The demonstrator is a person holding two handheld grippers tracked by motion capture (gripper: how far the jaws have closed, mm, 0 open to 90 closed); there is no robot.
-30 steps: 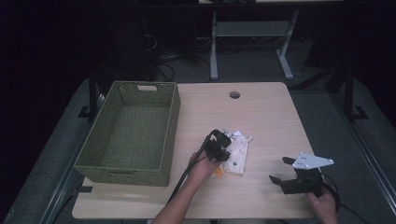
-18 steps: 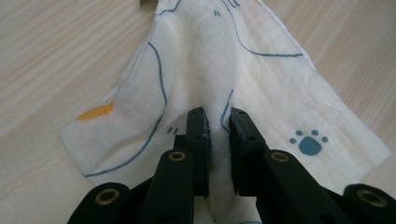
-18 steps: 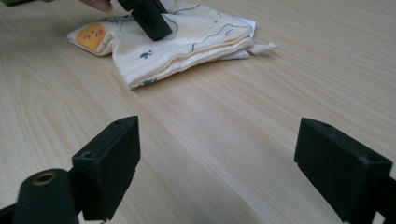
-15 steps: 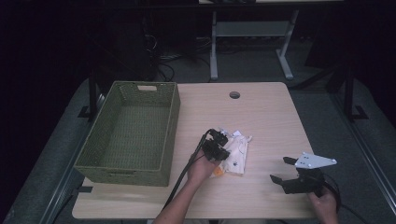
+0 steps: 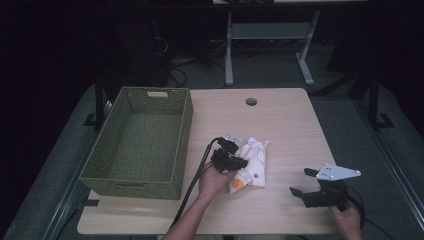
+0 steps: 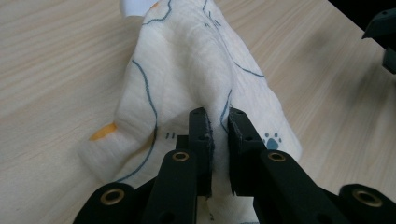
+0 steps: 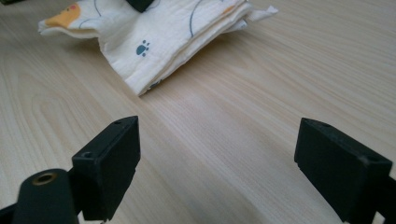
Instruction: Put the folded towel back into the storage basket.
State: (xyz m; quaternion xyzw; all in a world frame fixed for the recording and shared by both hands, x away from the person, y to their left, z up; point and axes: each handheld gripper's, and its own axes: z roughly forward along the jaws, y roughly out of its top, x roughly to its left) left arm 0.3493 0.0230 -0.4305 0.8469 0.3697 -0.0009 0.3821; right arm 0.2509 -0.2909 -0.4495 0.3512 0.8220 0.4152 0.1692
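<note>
A cream cloth (image 5: 254, 161) with blue line drawings, a paw print and orange patches lies folded near the middle of the wooden table (image 5: 280, 125). My left gripper (image 5: 235, 160) sits on its left part, tips pointing right. In the left gripper view the jaws (image 6: 218, 116) are shut on a raised fold of the cloth (image 6: 187, 60). My right gripper (image 5: 301, 181) rests on the table at the front right, apart from the cloth. Its jaws (image 7: 224, 140) stand open over bare wood, with the cloth (image 7: 154, 32) lying beyond them.
A green woven basket (image 5: 185, 135) stands on the left side of the table, its inside bare. A round cable hole (image 5: 251, 102) sits near the table's far edge. Beyond the table are a dark floor and a metal frame.
My left gripper has shifted slightly on the cloth. The right gripper has kept still.
</note>
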